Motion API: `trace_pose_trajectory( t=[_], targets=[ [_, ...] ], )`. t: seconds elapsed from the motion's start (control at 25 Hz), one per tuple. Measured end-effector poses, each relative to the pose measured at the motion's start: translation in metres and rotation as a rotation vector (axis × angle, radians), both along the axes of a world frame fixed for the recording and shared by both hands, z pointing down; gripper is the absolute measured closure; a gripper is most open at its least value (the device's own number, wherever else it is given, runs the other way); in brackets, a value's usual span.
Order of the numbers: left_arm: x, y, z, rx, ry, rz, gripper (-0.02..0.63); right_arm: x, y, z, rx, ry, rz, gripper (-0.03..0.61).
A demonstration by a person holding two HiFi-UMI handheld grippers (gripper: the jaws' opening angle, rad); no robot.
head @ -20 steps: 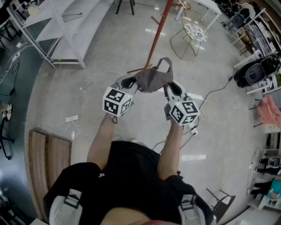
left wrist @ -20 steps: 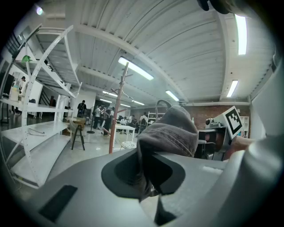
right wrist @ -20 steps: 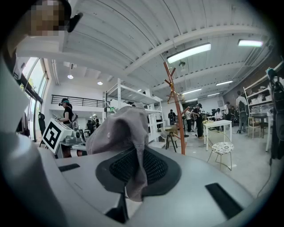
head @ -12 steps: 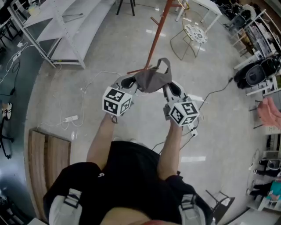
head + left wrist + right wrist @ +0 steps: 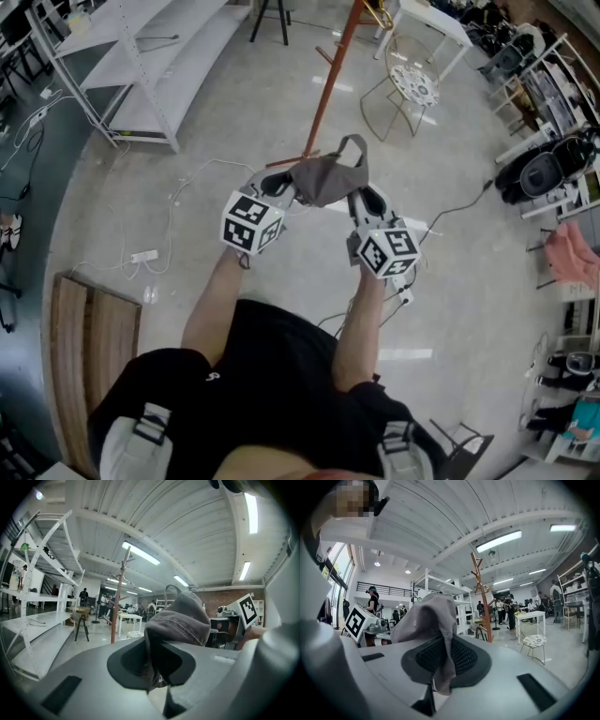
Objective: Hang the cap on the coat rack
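The grey cap [image 5: 325,177] is hanging stretched between the two grippers, held up near the wooden coat rack [image 5: 332,82]. The left gripper [image 5: 279,186] is pinching one edge of its fabric, and the right gripper [image 5: 360,198] is pinching the opposite edge.

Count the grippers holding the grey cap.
2. The left gripper pinches one edge of the cap; the right gripper pinches the opposite edge. No further gripper shows.
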State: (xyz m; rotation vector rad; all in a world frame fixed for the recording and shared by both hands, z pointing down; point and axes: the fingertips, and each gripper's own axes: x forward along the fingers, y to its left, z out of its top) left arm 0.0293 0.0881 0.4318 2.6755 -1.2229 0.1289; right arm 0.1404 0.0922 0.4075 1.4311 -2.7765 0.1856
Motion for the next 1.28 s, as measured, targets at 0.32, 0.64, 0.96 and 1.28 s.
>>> trace_pose_trajectory(
  t=[0.32,0.64,0.96,1.28],
  targets=[
    [0.023,0.004,0.014,-0.006,-0.005,0.019,0.598,0.024,0.0,0.013,-0.008,-0.017,0.014,0.557],
    [0.002,-0.06,0.033,-0.036,0.002,-0.013,0.598,0.005,-0.063,0.035,-0.047,-0.009,-0.02,0.555],
    [-0.023,-0.175,0.053,-0.091,-0.011,0.005,0.598,-0.022,-0.178,0.057,-0.112,-0.021,-0.003,0.555],
    [-0.053,-0.29,0.072,-0.151,0.015,0.014,0.598,-0.054,-0.296,0.073,-0.181,0.012,0.012,0.555]
  ],
)
